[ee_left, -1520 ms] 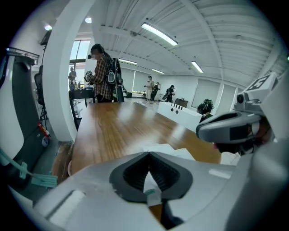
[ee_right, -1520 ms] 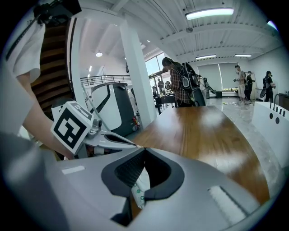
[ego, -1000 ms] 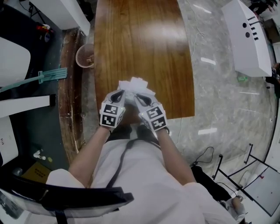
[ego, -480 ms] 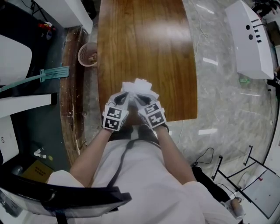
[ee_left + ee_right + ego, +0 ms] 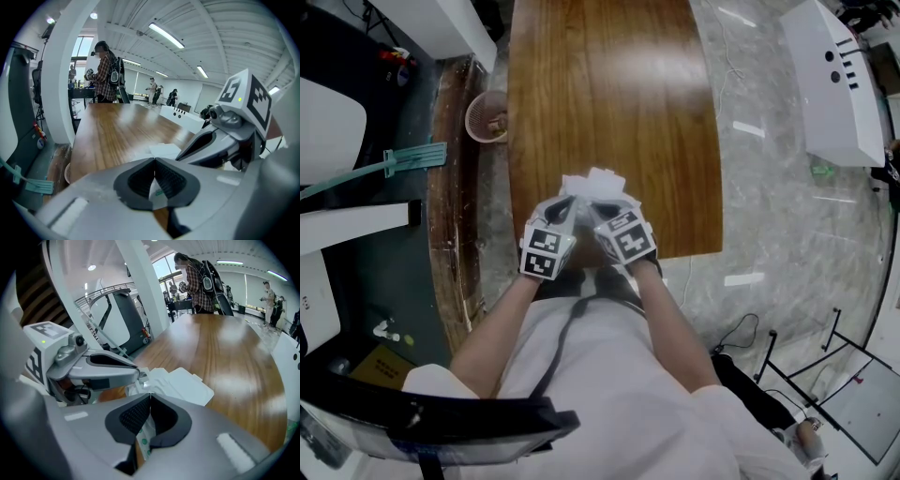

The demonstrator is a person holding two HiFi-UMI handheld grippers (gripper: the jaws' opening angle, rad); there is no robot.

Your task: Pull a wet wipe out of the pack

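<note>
Pinching the wipe pack [image 5: 142, 439] from two sides, both grippers sit close together over the near edge of the wooden table [image 5: 609, 84].

On the left gripper [image 5: 566, 206] the jaws are pressed together w/ a thin strip of the pack's film caught between the pads. The film is white w/ green print and shows just below the tips in the left gripper view. On the right gripper [image 5: 596, 210] the jaws are likewise closed on film w/ green dots, which hangs down on the near side of the pads.

The two sets of tips nearly touch. One gripper angles in from the left, the other from the right, w/ marker cubes toward the person. Can't tell whether a wipe has come out of the pack.

Just beyond the tips, on the far side, white flat sheets [image 5: 598, 183] lie overlapping on the tabletop, some w/ notched edges. Can't tell if they're wipes or more packs.

On the floor left of the table are a round pinkish basket [image 5: 485, 116] and, nearer, a teal mop [image 5: 394, 163]. At far right is a white machine [image 5: 832, 80]. In the bkgd of the gripper views, a person in a plaid shirt [image 5: 199, 282] stands at the table's far end.
</note>
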